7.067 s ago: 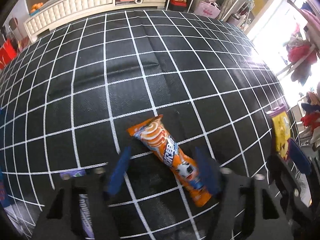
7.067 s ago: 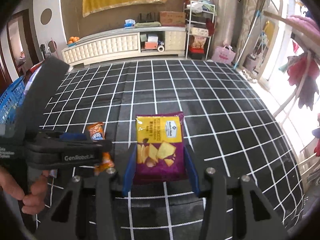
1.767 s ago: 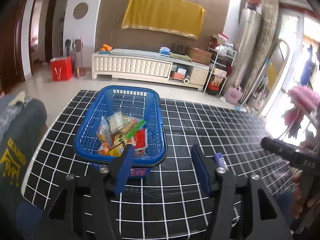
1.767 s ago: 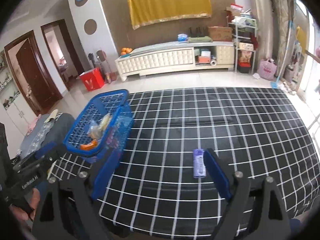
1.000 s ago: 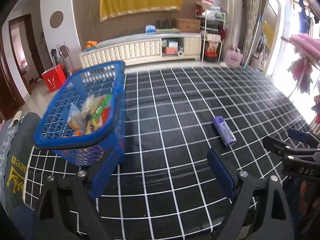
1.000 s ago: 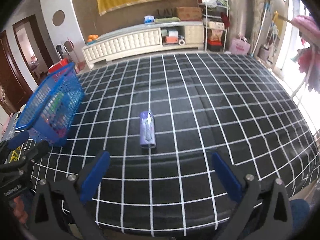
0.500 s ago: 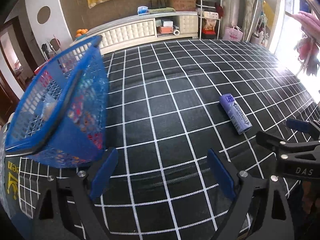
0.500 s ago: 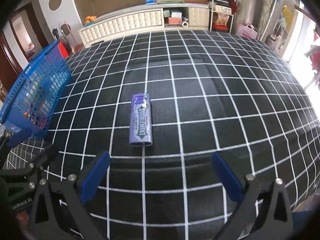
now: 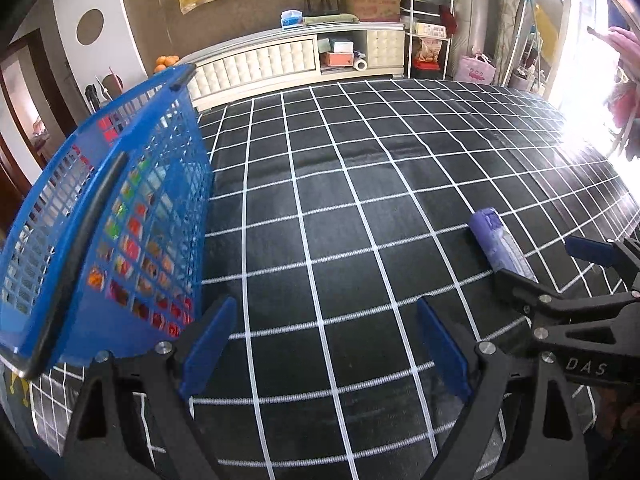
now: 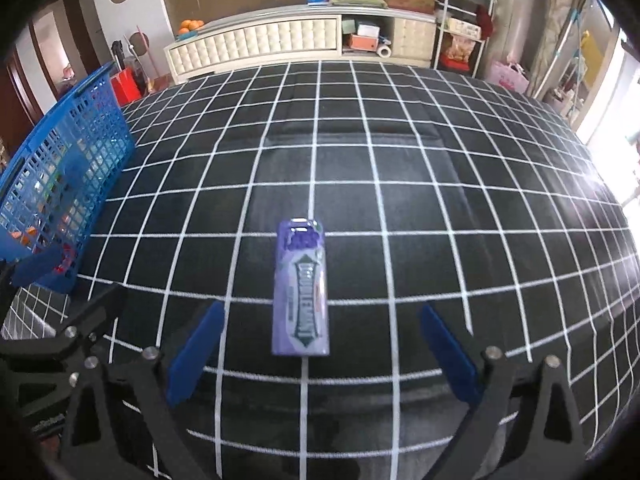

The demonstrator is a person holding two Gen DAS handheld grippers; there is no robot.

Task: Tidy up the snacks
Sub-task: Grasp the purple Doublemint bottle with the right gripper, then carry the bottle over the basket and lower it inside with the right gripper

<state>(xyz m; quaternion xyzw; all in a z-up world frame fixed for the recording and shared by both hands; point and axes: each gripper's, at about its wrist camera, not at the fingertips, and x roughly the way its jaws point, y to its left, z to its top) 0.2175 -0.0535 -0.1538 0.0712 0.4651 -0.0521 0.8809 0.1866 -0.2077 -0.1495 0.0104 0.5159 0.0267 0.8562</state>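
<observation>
Both wrist cams sit low over the grid cloth (image 9: pixel 340 208), facing the far cabinet (image 10: pixel 280 36). Right one's closer to the purple pack (image 10: pixel 302 288); both catch it and the basket (image 9: pixel 100 220).

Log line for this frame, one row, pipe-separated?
right gripper: open, lined up on purple pack | left gripper: open, empty | blue basket: holds snacks | pack on cloth, ungrasped

Your left gripper (image 9: pixel 322 354): black frame, silver screws, blue fingers (image 9: pixel 206 346). Right gripper (image 10: pixel 320 354), same build w/ blue fingers (image 10: pixel 448 352); seen from the left cam its black body reads "DAS" in white.
</observation>
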